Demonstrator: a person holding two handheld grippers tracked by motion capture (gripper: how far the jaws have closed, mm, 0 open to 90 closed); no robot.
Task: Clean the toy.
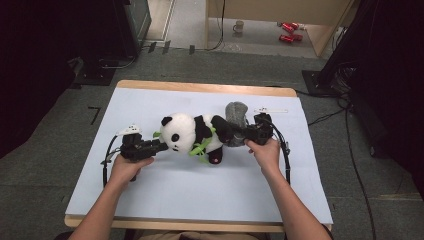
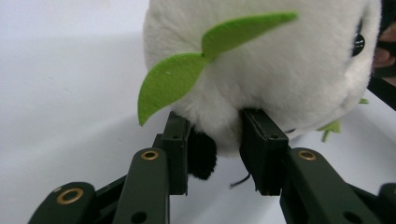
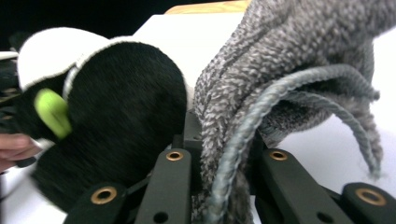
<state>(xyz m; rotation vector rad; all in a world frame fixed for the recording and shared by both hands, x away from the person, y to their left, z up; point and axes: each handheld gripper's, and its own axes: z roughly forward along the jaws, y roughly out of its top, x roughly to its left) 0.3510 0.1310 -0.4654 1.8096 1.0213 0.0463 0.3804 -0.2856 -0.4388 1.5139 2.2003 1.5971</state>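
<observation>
While the toy panda lies stretched across the middle of the table, head toward the left edge, both claws grip at its ends. Green felt leaves hang off its front; in the left gripper view a leaf sticks out from the white head just above the jaws. Left claw is clamped on the panda's head from the left: its own view shows the jaws pressed into white fur, a bit of black fur between them. A grey knit cloth sits at the panda's right end, bunched upward. Right claw is closed on that cloth: right gripper view shows grey knit and its cord pinched between the jaws, with the panda's black fur touching just beside the cloth. Cannot tell if the cloth is around the panda's leg or only against it. Left hand and right hand hold the grippers, forearms coming from the near edge. Table has a pale cover with wood showing at the far edge. Beyond it on the floor, a mug and red cans.
</observation>
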